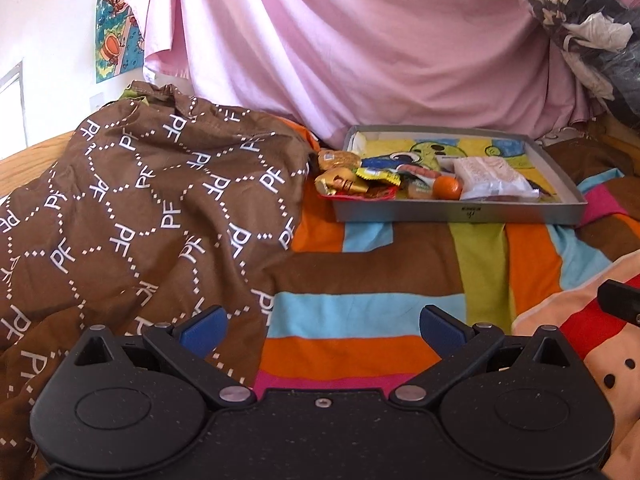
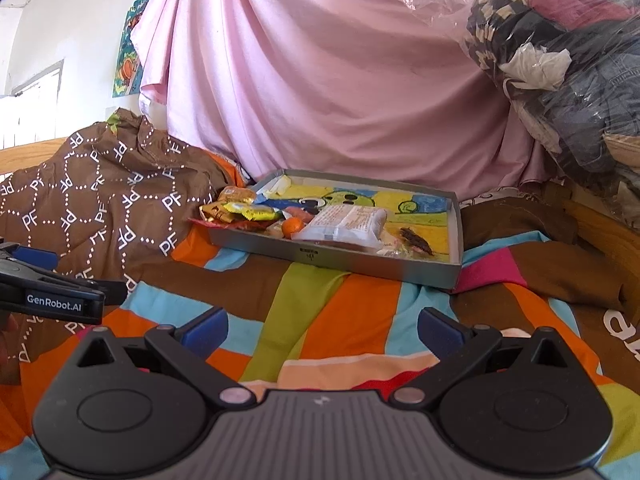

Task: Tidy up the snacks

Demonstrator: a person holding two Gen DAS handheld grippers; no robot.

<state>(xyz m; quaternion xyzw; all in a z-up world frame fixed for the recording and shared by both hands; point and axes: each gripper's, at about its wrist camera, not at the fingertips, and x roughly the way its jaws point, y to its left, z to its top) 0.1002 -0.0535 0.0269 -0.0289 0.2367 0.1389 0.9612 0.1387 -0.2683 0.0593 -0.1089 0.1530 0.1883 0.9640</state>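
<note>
Here the snacks sit heaped in a shallow grey cardboard tray [image 2: 340, 258] that rests on the striped bedspread [image 2: 352, 304], pushed up near the pink sheet [image 2: 320, 80] at the back. Most of the pile crowds the tray's left end: gold-wrapped sweets [image 1: 340, 182] hang over the left rim toward the brown PF-printed cloth [image 1: 140, 200], a yellow packet [image 2: 256, 213] lies across them, a small orange fruit [image 2: 293, 226] sits mid-tray, and a white wrapped bar pack [image 2: 346, 222] leans beside it. A dark brown piece [image 2: 416, 240] lies alone on the right part of the tray floor.

The left gripper [image 1: 322, 326] and right gripper [image 2: 322, 326] both hover low over the bedspread, well short of the tray, each with its blue pads spread wide and nothing between them. That suits an approach or a withdrawal equally: the heap could be waiting for sorting, or be the gathered result.
</note>
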